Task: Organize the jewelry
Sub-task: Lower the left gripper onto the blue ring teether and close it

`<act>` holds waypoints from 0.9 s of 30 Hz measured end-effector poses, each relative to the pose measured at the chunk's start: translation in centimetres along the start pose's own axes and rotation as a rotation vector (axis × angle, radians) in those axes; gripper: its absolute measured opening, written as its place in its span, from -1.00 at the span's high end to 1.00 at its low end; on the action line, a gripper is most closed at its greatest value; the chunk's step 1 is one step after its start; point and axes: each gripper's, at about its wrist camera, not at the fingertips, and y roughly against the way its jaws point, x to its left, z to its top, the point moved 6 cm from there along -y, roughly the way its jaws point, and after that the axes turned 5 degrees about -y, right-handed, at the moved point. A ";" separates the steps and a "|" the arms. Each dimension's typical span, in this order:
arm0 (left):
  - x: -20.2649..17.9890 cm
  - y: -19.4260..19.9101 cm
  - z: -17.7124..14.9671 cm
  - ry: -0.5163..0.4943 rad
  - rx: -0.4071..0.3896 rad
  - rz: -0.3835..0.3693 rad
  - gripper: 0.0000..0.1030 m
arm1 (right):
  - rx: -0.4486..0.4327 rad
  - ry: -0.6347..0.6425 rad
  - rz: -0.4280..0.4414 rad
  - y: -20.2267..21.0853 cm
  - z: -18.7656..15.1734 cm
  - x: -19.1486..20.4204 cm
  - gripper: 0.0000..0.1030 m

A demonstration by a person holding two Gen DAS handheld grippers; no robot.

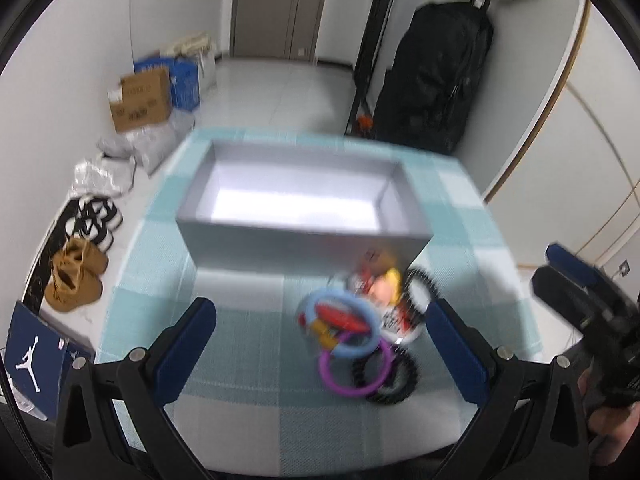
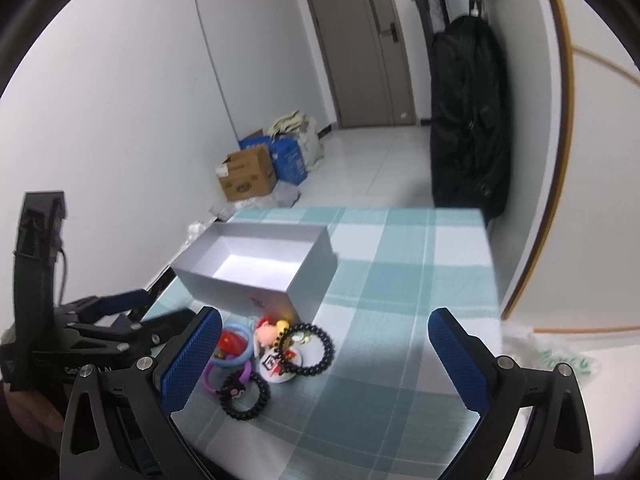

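A pile of jewelry lies on the checked tablecloth (image 2: pixel 400 280) in front of an open white box (image 2: pixel 260 268), also seen as the white box (image 1: pixel 300 196). The pile holds a light blue ring (image 1: pixel 340 324), a purple ring (image 1: pixel 354 376), a black beaded bracelet (image 2: pixel 308 348), a second black coil band (image 2: pixel 244 396) and small charms (image 2: pixel 268 332). My left gripper (image 1: pixel 320 348) is open just before the pile, nothing between its fingers. My right gripper (image 2: pixel 324 360) is open too, the pile near its left finger (image 2: pixel 192 360). The other gripper shows at each view's edge.
The table ends at a white wall on the left. On the floor beyond lie shoes (image 1: pixel 76 276), a blue shoe box (image 1: pixel 32 360), cardboard boxes (image 2: pixel 248 176) and bags. A black garment bag (image 2: pixel 468 120) hangs at the right, near a closed door (image 2: pixel 356 40).
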 end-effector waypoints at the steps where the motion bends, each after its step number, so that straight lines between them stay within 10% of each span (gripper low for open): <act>1: 0.1 -0.4 -0.3 0.001 0.021 -0.010 -0.90 | 0.012 -0.007 0.007 -0.3 -0.1 0.0 -1.00; 14: -1.5 -2.6 -1.0 -0.100 0.143 -0.090 -0.65 | 0.082 -0.085 0.066 -2.6 0.3 -0.8 -1.00; 19: -1.5 -3.3 -1.4 -0.135 0.174 -0.092 -0.18 | 0.089 -0.120 0.079 -2.7 0.5 -1.3 -1.00; 27: -2.2 -2.7 -1.4 -0.212 0.163 -0.058 0.03 | 0.095 -0.150 0.083 -2.6 0.6 -1.7 -1.00</act>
